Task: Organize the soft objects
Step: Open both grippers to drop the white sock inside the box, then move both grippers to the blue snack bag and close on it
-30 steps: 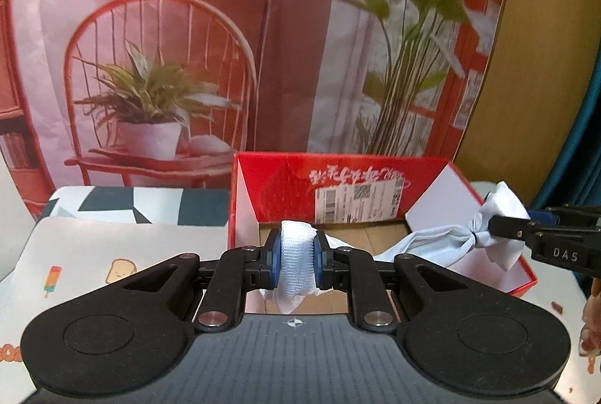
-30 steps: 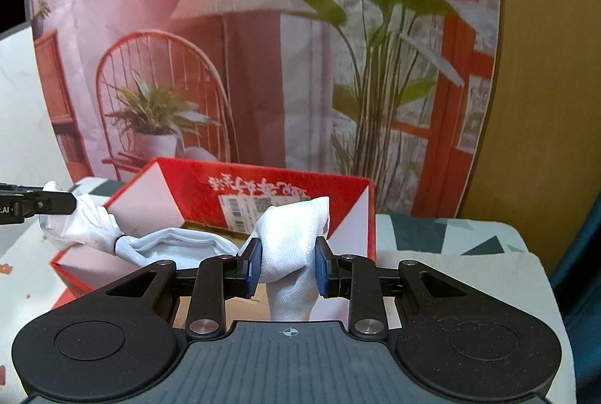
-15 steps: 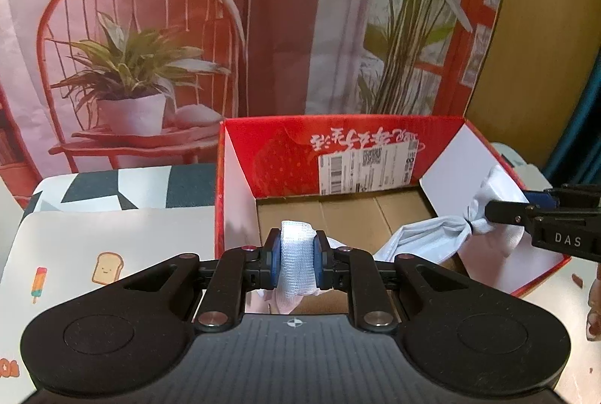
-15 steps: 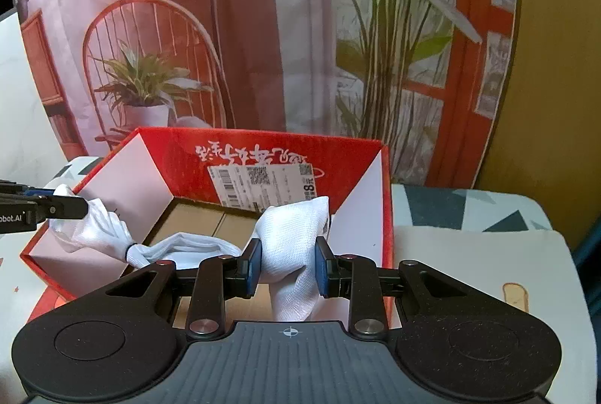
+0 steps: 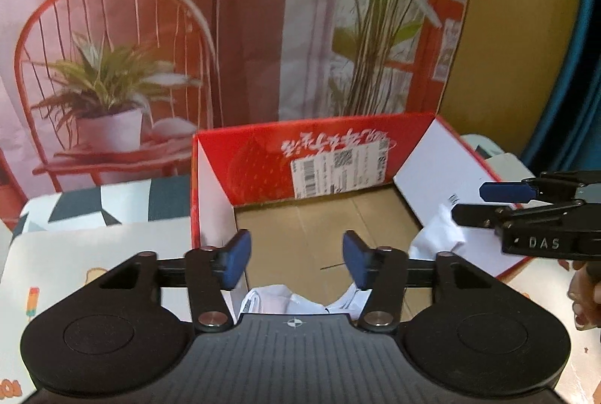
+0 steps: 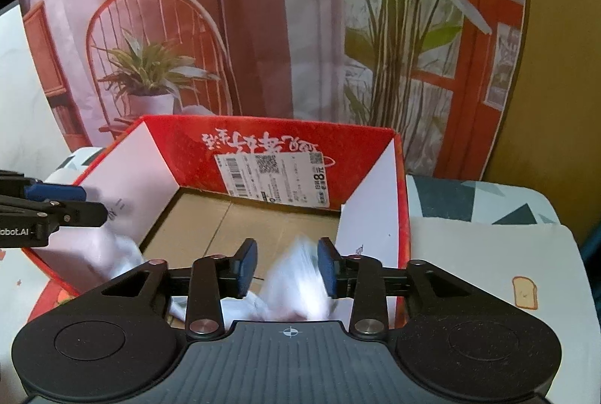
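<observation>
Both my grippers stand over the red cardboard box [image 5: 263, 156], and their jaws have just been opening. Left gripper [image 5: 296, 263] is spread, with nothing between its blue rubber pads; the white cloth [image 5: 300, 302], soft and crumpled, lies below it on the brown cardboard floor at the near edge of the box. Right gripper [image 6: 287, 267] is also spread; the blurred cloth sits between its pads, loose, close to the box's white right wall [image 6: 375, 201].
</observation>
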